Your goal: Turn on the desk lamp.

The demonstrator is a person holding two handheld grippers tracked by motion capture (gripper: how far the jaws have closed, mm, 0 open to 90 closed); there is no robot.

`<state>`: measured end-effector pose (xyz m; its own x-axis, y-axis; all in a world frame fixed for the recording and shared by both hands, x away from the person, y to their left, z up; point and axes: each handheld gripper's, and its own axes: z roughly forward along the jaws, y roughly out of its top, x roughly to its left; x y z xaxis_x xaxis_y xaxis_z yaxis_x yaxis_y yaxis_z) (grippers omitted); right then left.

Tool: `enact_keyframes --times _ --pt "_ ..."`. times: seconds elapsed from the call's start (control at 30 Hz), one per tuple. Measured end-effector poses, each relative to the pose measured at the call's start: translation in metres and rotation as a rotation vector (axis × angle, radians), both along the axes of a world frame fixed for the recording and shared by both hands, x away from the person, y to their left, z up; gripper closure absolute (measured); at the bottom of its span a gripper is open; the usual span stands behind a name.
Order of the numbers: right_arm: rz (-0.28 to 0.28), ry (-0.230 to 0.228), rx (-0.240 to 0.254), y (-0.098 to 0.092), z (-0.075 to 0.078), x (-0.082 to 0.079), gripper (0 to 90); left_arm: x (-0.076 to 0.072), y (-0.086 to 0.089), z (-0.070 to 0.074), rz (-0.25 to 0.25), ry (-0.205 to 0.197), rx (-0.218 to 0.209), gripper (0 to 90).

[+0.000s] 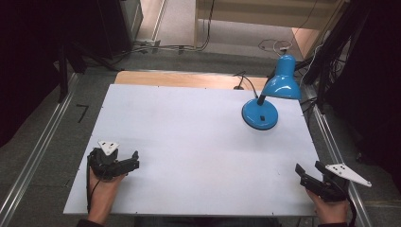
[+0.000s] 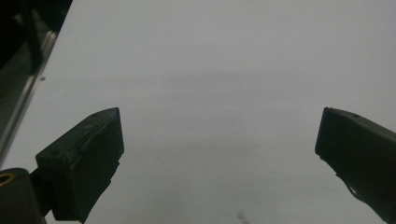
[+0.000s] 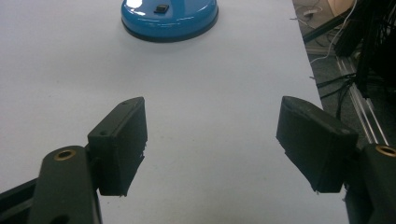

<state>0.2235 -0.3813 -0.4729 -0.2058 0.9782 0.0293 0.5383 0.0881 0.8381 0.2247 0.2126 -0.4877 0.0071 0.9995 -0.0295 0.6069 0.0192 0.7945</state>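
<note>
A blue desk lamp is stood on the white table toward two o'clock from the table's middle, near the far right corner. Its round base is set flat on the surface, with a small black switch seen on top; the shade is tilted out toward one o'clock, over the table's right edge. A black cord is trailed from the lamp toward eleven o'clock, onto the wooden strip behind the table.

The left gripper is held at about eight o'clock, low over the near left part of the table, with its jaws spread wide and nothing between them; bare white surface is seen past them in the left gripper view.

The right gripper is held at about four o'clock, by the near right edge, jaws likewise parted and empty. In the right gripper view the lamp's base is seen at twelve o'clock, well apart from the jaws.
</note>
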Motion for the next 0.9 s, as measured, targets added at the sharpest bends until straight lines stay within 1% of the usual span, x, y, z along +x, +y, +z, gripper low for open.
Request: enact_keyframes --times 0.03,0.13,0.23,0.3,0.43,0.53,0.7,0.9 --pt "0.000 0.000 0.000 0.000 0.000 0.000 23.1 -0.005 -0.002 0.004 -0.004 -0.025 -0.017 2.0" --pt "-0.004 0.005 0.005 -0.001 -0.001 0.001 23.1 -0.015 -0.006 0.009 -0.004 -0.079 -0.015 2.4" --pt "-0.004 0.010 0.008 0.001 -0.001 0.002 22.8 -0.017 -0.002 0.010 0.012 -0.098 -0.017 2.9" --pt "-0.002 0.004 0.011 0.001 0.000 0.002 22.8 -0.017 0.001 0.010 0.026 -0.102 -0.032 2.9" --pt "0.004 0.002 0.021 0.002 0.001 0.004 22.8 -0.016 0.006 0.008 0.019 -0.098 -0.067 2.9" --pt "0.002 -0.001 0.030 0.003 0.001 0.006 22.7 -0.015 0.007 0.007 0.016 -0.088 -0.067 2.9" --pt "0.003 0.001 0.034 0.005 0.001 0.008 22.8 -0.014 0.008 0.006 0.020 -0.089 -0.054 2.9" --pt "0.014 0.000 0.017 0.009 0.001 0.011 22.7 -0.014 0.008 0.006 0.020 -0.095 -0.048 2.9"
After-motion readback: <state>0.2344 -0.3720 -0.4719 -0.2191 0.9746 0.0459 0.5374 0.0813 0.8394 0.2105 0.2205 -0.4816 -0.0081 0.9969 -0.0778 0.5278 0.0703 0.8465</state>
